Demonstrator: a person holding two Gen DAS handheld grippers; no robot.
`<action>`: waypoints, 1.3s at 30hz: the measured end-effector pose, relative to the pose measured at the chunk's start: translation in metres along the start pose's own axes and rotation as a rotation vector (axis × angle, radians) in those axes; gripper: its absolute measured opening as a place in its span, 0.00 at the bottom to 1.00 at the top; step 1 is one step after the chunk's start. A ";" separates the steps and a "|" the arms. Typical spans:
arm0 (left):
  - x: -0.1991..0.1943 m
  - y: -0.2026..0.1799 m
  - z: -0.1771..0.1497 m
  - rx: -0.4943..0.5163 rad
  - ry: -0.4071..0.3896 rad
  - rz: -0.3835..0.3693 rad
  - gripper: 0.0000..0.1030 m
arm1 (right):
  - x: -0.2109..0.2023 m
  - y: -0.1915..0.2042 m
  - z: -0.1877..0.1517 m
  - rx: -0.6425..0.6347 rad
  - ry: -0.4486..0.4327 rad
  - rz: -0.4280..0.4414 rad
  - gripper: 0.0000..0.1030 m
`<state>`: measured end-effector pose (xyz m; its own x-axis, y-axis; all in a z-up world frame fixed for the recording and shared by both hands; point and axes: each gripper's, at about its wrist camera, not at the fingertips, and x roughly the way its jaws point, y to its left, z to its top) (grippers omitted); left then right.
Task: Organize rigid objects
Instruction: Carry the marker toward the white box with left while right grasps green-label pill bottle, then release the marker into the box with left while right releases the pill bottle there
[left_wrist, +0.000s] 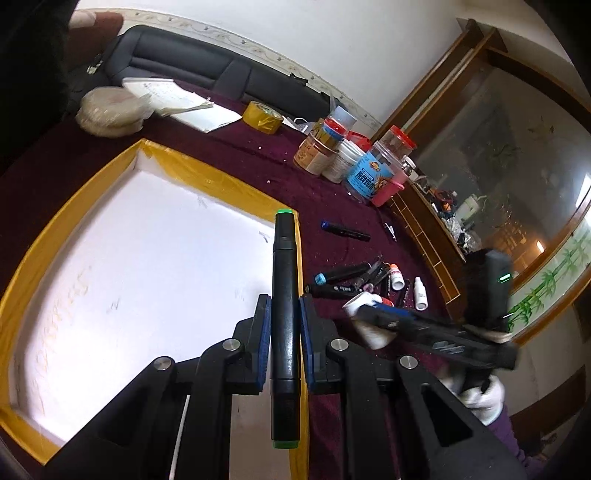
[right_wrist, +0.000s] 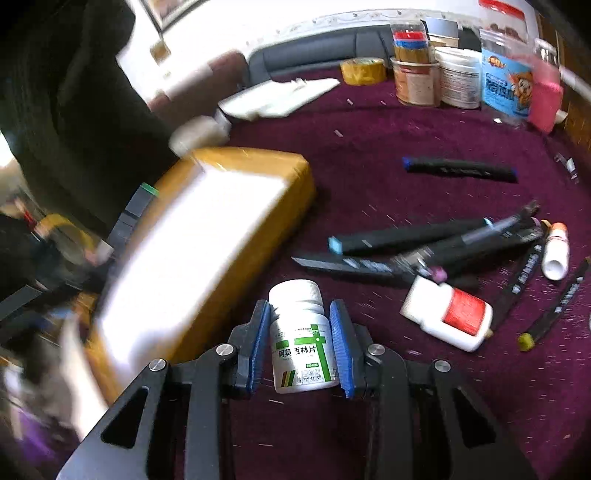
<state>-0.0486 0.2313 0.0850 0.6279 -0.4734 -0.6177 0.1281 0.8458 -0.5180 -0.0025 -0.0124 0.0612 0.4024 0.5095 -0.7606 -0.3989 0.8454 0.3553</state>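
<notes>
My left gripper (left_wrist: 284, 306) is shut on a black marker with green ends (left_wrist: 284, 280), held over the right edge of the white box with yellow-taped rim (left_wrist: 221, 177). My right gripper (right_wrist: 299, 314) is shut on a white pill bottle with a green label (right_wrist: 301, 343), held above the maroon cloth beside the box (right_wrist: 229, 206). It also shows in the left wrist view (left_wrist: 369, 306). A pile of black markers (right_wrist: 406, 240) lies on the cloth with a white bottle with a red label (right_wrist: 447, 314) and a small white bottle (right_wrist: 554, 251). One marker with blue ends (right_wrist: 458, 170) lies apart.
Jars and cans (right_wrist: 458, 74) stand at the back of the table with a yellow tape roll (right_wrist: 364, 70). Papers (left_wrist: 177, 103) and a wrapped round object (left_wrist: 110, 110) lie at the back left. A dark bag (left_wrist: 203, 66) lies by the wall. A wooden cabinet (left_wrist: 424, 236) stands right.
</notes>
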 end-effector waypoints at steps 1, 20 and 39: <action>0.004 0.000 0.005 0.004 0.004 0.003 0.12 | -0.004 0.003 0.007 0.024 -0.011 0.047 0.29; 0.083 0.053 0.018 -0.175 0.057 0.104 0.46 | 0.060 0.027 0.078 0.123 -0.072 -0.044 0.36; 0.047 -0.066 -0.008 0.087 -0.004 0.133 0.62 | -0.073 -0.093 -0.001 0.214 -0.418 -0.344 0.86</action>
<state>-0.0338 0.1513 0.0849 0.6468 -0.3552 -0.6750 0.1097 0.9191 -0.3785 0.0040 -0.1282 0.0835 0.7876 0.1828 -0.5884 -0.0293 0.9650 0.2606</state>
